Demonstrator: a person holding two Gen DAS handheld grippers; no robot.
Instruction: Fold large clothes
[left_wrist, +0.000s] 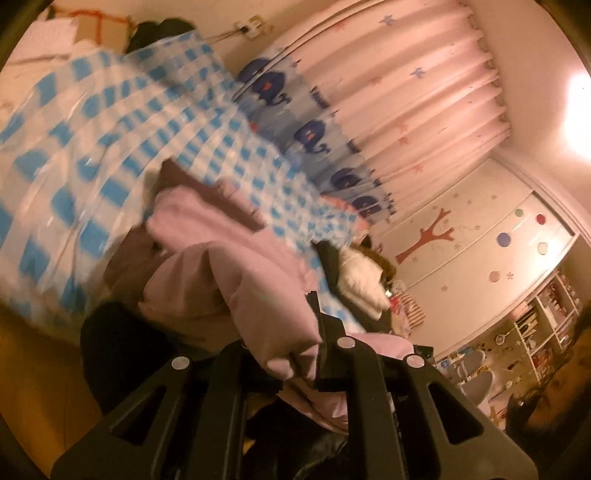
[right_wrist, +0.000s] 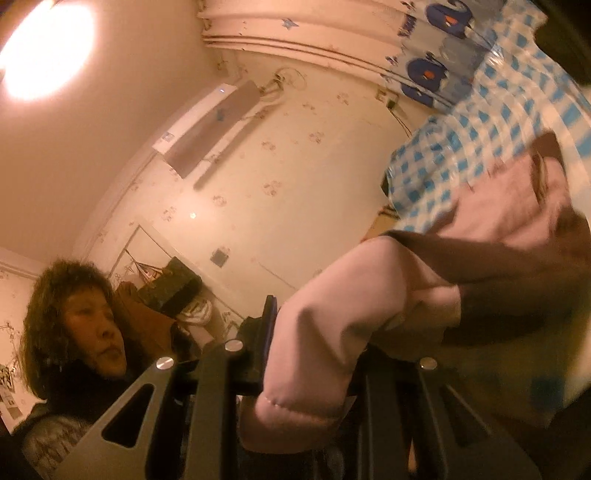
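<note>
Pinching thick folds of a soft pink padded garment (left_wrist: 236, 280), the left gripper (left_wrist: 295, 354) and right gripper (right_wrist: 314, 354) each clamp its puffy, stitched fabric. It hangs bunched between them, brown lining showing, above a glossy blue-and-white checked cover (left_wrist: 110, 147).

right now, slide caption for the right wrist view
Right gripper clamps a pink garment lifted above the blue-checked sheet.

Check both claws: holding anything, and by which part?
Both hold the pink garment. Left claw pinches a folded hemmed edge; right claw clamps a stitched hem end. Whether cuff or corner cannot be told.
</note>
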